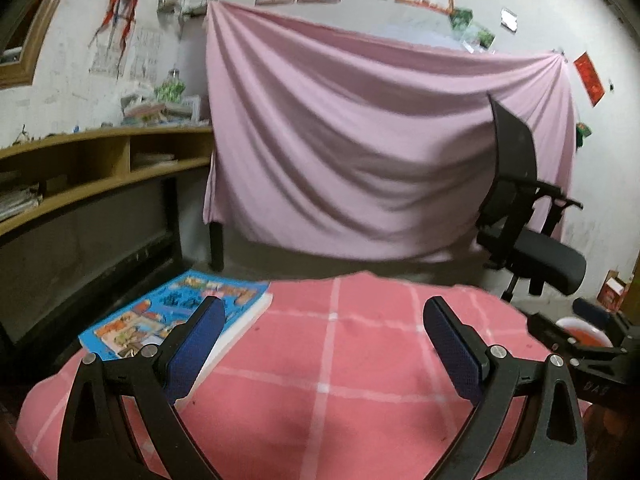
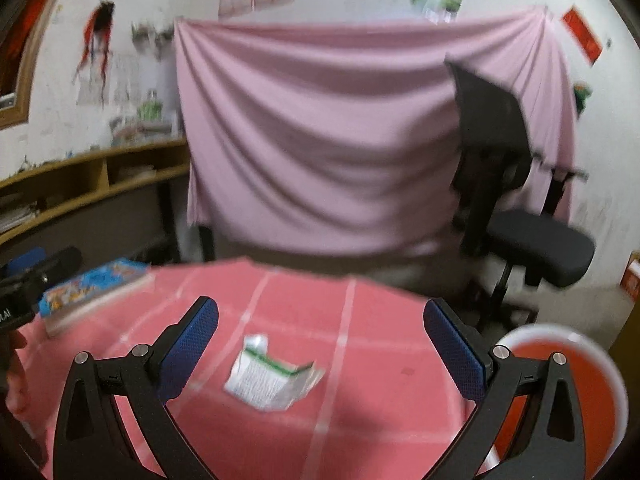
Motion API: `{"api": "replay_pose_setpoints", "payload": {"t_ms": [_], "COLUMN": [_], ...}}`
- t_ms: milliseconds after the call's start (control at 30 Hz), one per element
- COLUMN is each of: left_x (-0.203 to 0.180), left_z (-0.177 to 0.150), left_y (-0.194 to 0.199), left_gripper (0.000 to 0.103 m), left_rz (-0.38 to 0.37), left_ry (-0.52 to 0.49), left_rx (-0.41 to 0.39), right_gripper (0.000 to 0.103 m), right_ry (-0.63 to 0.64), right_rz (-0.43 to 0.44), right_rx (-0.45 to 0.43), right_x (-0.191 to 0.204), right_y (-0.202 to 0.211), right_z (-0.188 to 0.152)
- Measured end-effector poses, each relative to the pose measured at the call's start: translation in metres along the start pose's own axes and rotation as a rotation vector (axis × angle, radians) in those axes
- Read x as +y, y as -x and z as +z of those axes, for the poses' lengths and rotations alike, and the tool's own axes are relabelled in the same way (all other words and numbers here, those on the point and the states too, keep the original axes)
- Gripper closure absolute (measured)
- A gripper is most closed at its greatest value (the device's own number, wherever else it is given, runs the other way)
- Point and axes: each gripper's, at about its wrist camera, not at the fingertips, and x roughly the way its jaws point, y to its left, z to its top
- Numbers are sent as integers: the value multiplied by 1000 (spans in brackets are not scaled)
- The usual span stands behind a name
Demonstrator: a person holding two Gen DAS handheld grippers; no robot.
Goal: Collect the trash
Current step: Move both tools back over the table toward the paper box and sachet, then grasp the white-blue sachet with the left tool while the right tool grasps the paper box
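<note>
A crumpled white and green wrapper (image 2: 272, 376) lies on the pink checked tablecloth (image 2: 360, 320), in the right wrist view. My right gripper (image 2: 320, 344) hangs above it with its blue pads wide apart; the wrapper sits low between the fingers, untouched. An orange bin with a white rim (image 2: 568, 372) stands just off the table's right edge. In the left wrist view my left gripper (image 1: 324, 344) is open over bare tablecloth (image 1: 332, 360), nothing between its pads. The bin (image 1: 584, 332) shows at the far right behind the other gripper's black frame (image 1: 580, 356).
A blue picture book (image 1: 176, 316) lies at the table's left corner, also seen as the book (image 2: 92, 292) in the right wrist view. A black office chair (image 1: 528, 232) stands beyond the table on the right. A pink sheet (image 1: 360, 140) hangs at the back; wooden shelves (image 1: 100, 168) line the left wall.
</note>
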Motion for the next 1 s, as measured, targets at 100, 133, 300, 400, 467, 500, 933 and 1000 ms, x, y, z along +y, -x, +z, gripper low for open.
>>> {"api": "replay_pose_setpoints", "payload": {"t_ms": [100, 133, 300, 400, 467, 500, 933, 1000], "left_x": [0, -1, 1, 3, 1, 0, -35, -40], "left_z": [-5, -7, -19, -21, -22, -23, -27, -27], "left_y": [-11, -15, -41, -50, -53, -55, -72, -76], "left_gripper": [6, 6, 6, 6, 6, 6, 7, 9], "left_rz": [7, 8, 13, 0, -18, -34, -158, -182], "left_ry": [-14, -17, 7, 27, 34, 35, -58, -63], "left_rx": [57, 74, 210, 256, 266, 274, 369, 388], "right_gripper": [0, 0, 0, 3, 19, 22, 47, 47], "right_ry": [-22, -24, 13, 27, 11, -4, -154, -189], "right_rz": [41, 44, 46, 57, 83, 90, 119, 134], "right_rx": [132, 161, 270, 329, 367, 377, 363, 362], "right_x": [1, 4, 13, 15, 13, 9, -44, -54], "right_y": [-22, -26, -44, -54, -60, -62, -48, -47], "right_z": [-7, -10, -16, -21, -24, -24, -28, -29]}}
